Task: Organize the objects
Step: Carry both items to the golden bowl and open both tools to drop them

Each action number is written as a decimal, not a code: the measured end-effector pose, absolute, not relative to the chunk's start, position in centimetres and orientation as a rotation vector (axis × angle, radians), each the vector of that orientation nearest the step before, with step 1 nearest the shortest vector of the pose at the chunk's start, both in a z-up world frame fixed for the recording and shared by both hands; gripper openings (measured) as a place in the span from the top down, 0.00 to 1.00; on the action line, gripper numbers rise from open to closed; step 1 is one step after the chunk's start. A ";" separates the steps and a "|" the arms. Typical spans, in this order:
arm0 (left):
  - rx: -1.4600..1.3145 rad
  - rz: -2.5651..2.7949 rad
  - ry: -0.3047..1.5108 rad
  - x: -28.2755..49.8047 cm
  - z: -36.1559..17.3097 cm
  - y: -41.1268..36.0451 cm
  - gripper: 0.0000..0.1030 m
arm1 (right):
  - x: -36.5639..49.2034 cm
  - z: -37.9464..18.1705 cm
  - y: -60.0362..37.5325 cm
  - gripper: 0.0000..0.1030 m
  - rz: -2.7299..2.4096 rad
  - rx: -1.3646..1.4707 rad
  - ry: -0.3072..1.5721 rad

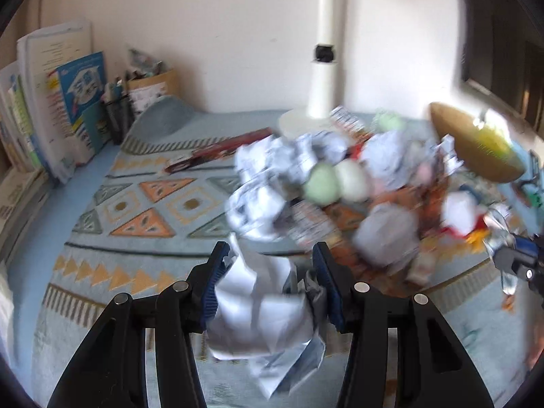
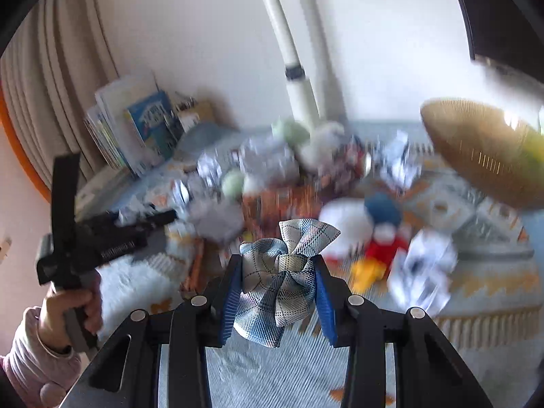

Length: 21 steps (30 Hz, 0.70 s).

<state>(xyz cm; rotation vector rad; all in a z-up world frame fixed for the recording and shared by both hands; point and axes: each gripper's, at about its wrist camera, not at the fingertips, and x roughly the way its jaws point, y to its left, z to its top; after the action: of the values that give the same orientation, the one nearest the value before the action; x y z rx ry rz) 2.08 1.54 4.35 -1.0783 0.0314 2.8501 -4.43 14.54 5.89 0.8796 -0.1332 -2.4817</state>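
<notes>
My left gripper (image 1: 268, 255) is shut on a crumpled white paper ball (image 1: 261, 309), held above the patterned blue mat (image 1: 142, 210). My right gripper (image 2: 278, 265) is shut on a blue plaid fabric bow (image 2: 278, 278). A blurred pile lies on the mat ahead: several crumpled papers (image 1: 265, 183), pale green balls (image 1: 321, 183), and a duck plush toy (image 2: 380, 234) with blue cap and red shirt. The left gripper also shows in the right wrist view (image 2: 163, 219), held by a hand at the left. The right gripper tip shows at the right edge of the left wrist view (image 1: 520, 261).
A woven wooden basket (image 1: 476, 146) stands tilted at the right, also in the right wrist view (image 2: 482, 153). Books (image 1: 57, 102) and a pen holder (image 1: 117, 115) line the left wall. A white lamp base (image 1: 306, 119) stands at the back. A red box (image 1: 221, 149) lies on the mat.
</notes>
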 end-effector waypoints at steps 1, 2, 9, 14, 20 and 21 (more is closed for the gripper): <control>-1.059 2.842 0.011 1.9 5.0 2.0 0.54 | -4.7 7.0 15.1 0.62 -2.492 0.845 -0.132; -1.037 2.834 -0.006 1.7 5.7 2.5 0.54 | -5.0 7.8 15.6 0.62 -2.505 0.819 -0.128; -0.824 2.733 0.071 -1.7 11.7 11.2 0.54 | -9.4 11.3 22.2 0.62 -2.629 0.710 -0.218; -0.751 2.658 0.182 -4.8 13.1 18.3 0.54 | -13.7 11.1 28.0 0.62 -2.727 0.722 -0.375; -0.765 2.577 0.184 -9.5 12.3 25.1 0.54 | -16.5 10.9 33.1 0.62 -2.831 0.694 -0.476; -0.762 2.576 0.190 -10.3 12.1 26.2 0.54 | -16.7 10.7 33.6 0.62 -2.836 0.690 -0.489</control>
<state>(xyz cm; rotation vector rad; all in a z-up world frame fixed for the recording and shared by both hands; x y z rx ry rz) -10.35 26.24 12.11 -0.7618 0.1898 2.5756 -16.69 33.62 10.68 0.6903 -0.4891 -2.8361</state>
